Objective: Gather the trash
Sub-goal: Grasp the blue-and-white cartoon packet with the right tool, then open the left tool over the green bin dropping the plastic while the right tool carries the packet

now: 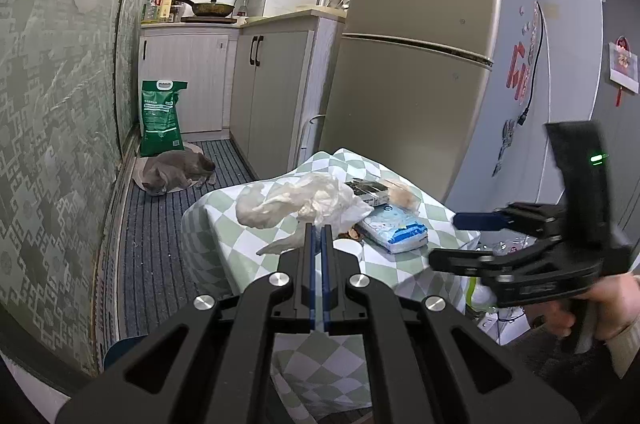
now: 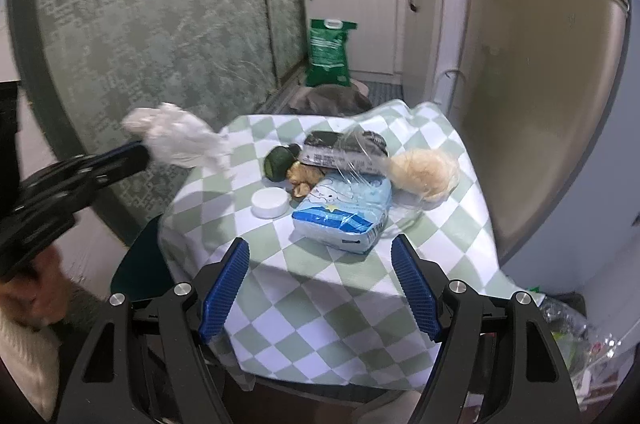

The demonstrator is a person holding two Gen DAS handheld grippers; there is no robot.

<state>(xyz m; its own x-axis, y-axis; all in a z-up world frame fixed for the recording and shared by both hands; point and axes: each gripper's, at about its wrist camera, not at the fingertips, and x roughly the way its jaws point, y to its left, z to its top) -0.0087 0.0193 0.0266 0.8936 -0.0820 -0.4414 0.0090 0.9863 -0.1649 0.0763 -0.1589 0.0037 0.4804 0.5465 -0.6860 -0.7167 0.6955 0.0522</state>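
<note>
My left gripper (image 1: 319,230) is shut on a crumpled white plastic bag (image 1: 304,203) and holds it above the left edge of the small table; it also shows in the right wrist view (image 2: 176,139). My right gripper (image 2: 320,288) is open and empty, low over the near side of the checked tablecloth (image 2: 320,296). On the table lie a blue-and-white tissue pack (image 2: 344,212), a white lid (image 2: 270,203), a green round piece (image 2: 276,161), brown peels (image 2: 304,177), a dark wrapper (image 2: 344,147) and a beige fluffy clump (image 2: 424,169).
A refrigerator (image 1: 420,63) stands right behind the table. A grey cat (image 1: 176,169) lies on the striped floor mat by a green sack (image 1: 160,115). Kitchen cabinets (image 1: 264,95) run along the back. A patterned wall (image 1: 52,123) is on the left. Plastic bottles (image 2: 568,320) lie at right.
</note>
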